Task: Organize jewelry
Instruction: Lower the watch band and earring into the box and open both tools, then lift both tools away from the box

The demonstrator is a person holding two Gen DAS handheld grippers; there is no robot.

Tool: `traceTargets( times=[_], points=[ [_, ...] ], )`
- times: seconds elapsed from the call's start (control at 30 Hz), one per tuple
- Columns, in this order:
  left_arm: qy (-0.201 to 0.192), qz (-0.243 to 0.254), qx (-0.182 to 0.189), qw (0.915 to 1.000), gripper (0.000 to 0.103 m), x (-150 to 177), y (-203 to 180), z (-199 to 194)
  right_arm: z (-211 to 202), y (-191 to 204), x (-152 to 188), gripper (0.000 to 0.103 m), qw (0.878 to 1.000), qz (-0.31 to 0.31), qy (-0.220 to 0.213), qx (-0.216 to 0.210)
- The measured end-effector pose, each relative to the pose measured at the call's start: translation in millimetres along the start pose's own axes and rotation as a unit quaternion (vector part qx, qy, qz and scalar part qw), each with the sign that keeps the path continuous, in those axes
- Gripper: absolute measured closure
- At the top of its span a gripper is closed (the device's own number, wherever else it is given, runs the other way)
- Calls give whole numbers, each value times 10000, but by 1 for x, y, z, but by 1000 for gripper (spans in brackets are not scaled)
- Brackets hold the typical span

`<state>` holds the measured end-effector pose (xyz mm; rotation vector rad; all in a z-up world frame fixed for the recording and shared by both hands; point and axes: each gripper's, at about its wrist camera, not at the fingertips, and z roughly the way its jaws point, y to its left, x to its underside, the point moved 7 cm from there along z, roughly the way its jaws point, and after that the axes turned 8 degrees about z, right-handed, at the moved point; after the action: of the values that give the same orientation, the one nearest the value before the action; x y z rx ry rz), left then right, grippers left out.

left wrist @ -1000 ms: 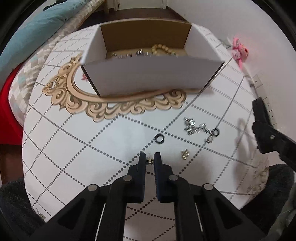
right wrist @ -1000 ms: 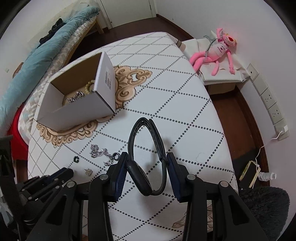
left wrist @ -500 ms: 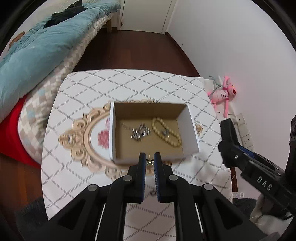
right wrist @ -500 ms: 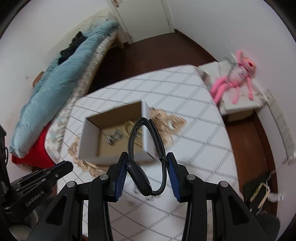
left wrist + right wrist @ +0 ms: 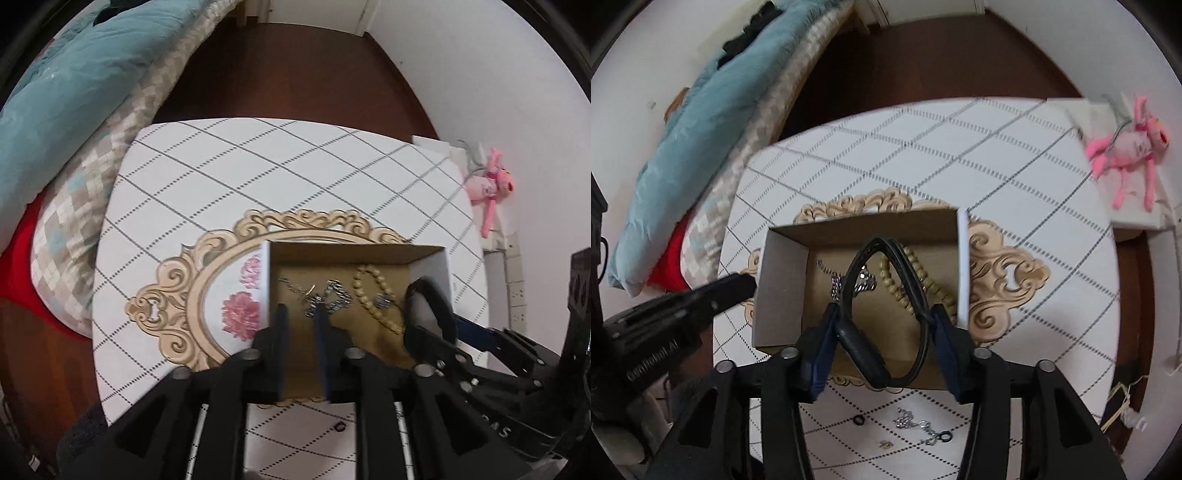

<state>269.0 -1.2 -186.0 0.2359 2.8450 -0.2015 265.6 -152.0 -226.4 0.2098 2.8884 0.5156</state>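
Patterned table (image 5: 1015, 177); black band (image 5: 886, 295) between opening right tongs (image 5: 886, 328)

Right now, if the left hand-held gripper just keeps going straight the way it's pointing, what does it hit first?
Probably the cardboard box floor: the left hand-held gripper, jaws opening with nothing between them, aims into the box, just short of the silver chain. Depth is hard to judge.

Both hand-held grippers now hang over the open cardboard box (image 5: 857, 229) instead of the bare worktop. The left hand-held gripper (image 5: 301, 325), previously pinched on a small gold earring, is opening with nothing between its pads. The right hand-held gripper (image 5: 884, 332) is opening around the black bracelet (image 5: 886, 314).
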Motion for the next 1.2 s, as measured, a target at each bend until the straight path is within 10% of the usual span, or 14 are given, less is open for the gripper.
traceTargets(
  times=[0.1, 0.23, 0.3, 0.57, 1.2],
  points=[
    [-70, 1, -158, 9999, 30, 0, 7, -4, -4, -3, 0, 36, 10000, 37, -89, 16],
    [-67, -10, -329, 9994, 23, 5, 14, -6, -18, -5, 1, 36, 9996, -23, -262, 90],
    [-103, -25, -372, 9993, 3, 9, 17, -7, -23, -6, 2, 36, 9995, -21, -309, 96],
    [-468, -26, -751, 9961, 0, 24, 20, -11, -36, -24, 11, 0, 9892, -278, -811, 1192],
    [-1058, 102, -902, 9902, 0, 47, -1, -67, -91, -13, 38, 0, 9754, -545, -1548, 1471]
  ],
)
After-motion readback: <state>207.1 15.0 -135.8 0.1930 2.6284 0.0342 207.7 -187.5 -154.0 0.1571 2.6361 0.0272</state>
